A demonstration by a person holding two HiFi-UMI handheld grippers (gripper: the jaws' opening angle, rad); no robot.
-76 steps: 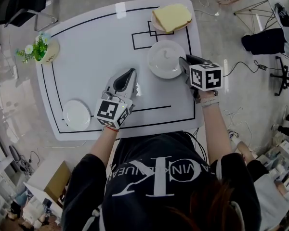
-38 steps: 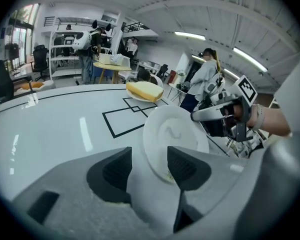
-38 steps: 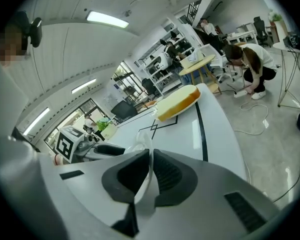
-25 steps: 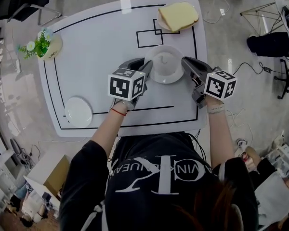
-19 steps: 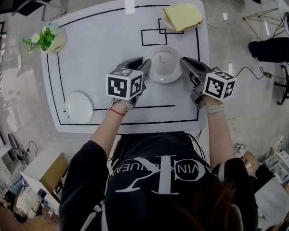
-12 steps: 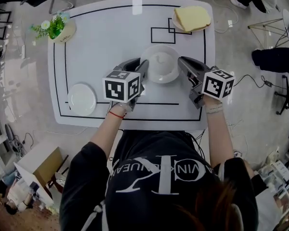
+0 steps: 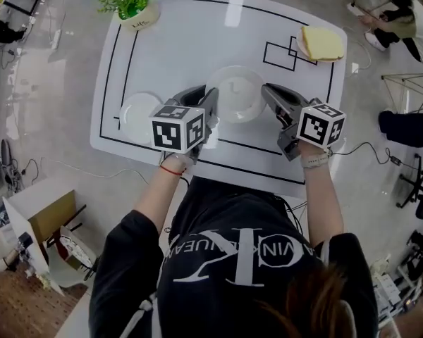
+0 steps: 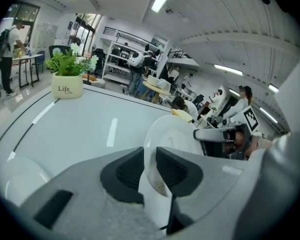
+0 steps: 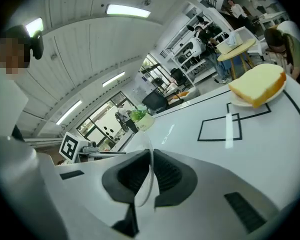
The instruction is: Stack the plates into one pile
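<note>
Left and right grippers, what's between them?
The big plate, as the head view shows; the left gripper and right gripper each clamp its rim from opposite sides.

The left gripper [image 7: 211, 98] partly hides the small plate [image 7: 134, 111] beside it.

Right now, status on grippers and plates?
Left gripper and right gripper shut on big plate, opposite rims. Small plate on table, just left. Nothing else between them.
</note>
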